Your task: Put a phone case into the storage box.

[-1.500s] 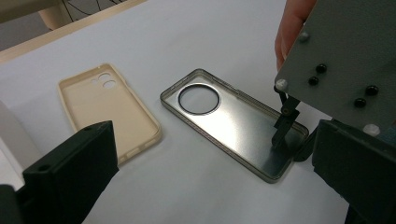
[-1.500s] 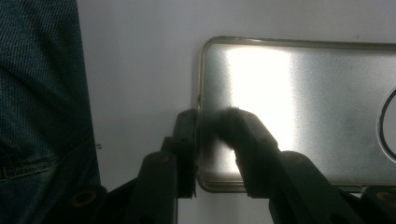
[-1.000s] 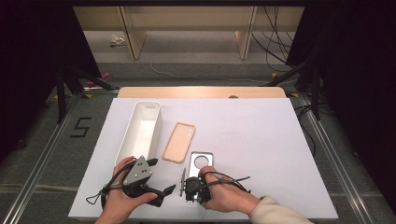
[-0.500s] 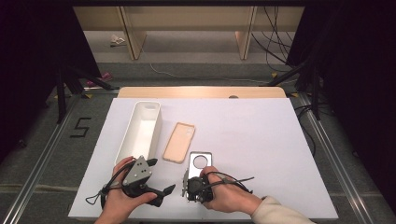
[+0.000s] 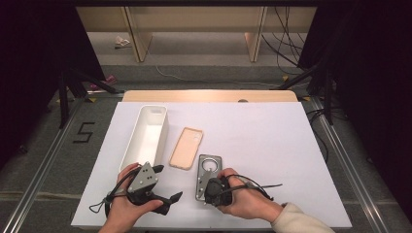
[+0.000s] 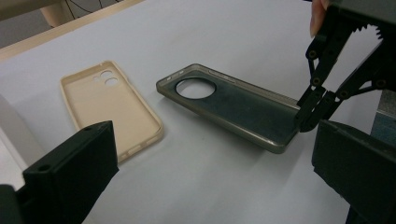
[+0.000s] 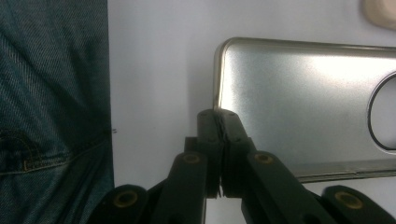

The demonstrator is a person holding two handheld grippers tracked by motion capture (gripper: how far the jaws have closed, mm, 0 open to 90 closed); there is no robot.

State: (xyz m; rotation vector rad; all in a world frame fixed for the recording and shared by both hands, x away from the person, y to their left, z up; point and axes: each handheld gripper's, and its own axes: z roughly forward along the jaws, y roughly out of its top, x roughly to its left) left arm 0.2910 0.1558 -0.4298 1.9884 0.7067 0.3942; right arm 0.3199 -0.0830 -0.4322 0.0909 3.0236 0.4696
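A grey translucent phone case [image 5: 209, 167] with a round camera hole lies in front of me on the white table [image 5: 272, 145]. My right gripper [image 5: 206, 188] is shut on the rim of its near end [image 7: 219, 116], and that end is tilted up off the table [image 6: 280, 135]. A beige phone case [image 5: 186, 147] lies flat, hollow side up, just left of it [image 6: 109, 105]. My left gripper [image 5: 167, 183] rests near the front left edge, its jaws wide open and empty [image 6: 210, 177], pointing at both cases.
A long white bin [image 5: 145, 136] stands left of the beige case, close above my left hand. The table's front edge is right by both hands, with a denim-clad leg [image 7: 51, 93] below it. Wooden shelving [image 5: 194, 29] and cables lie beyond the far edge.
My right hand has shifted slightly and risen a little with the grey case's near end in its jaws. The left hand has stayed put.
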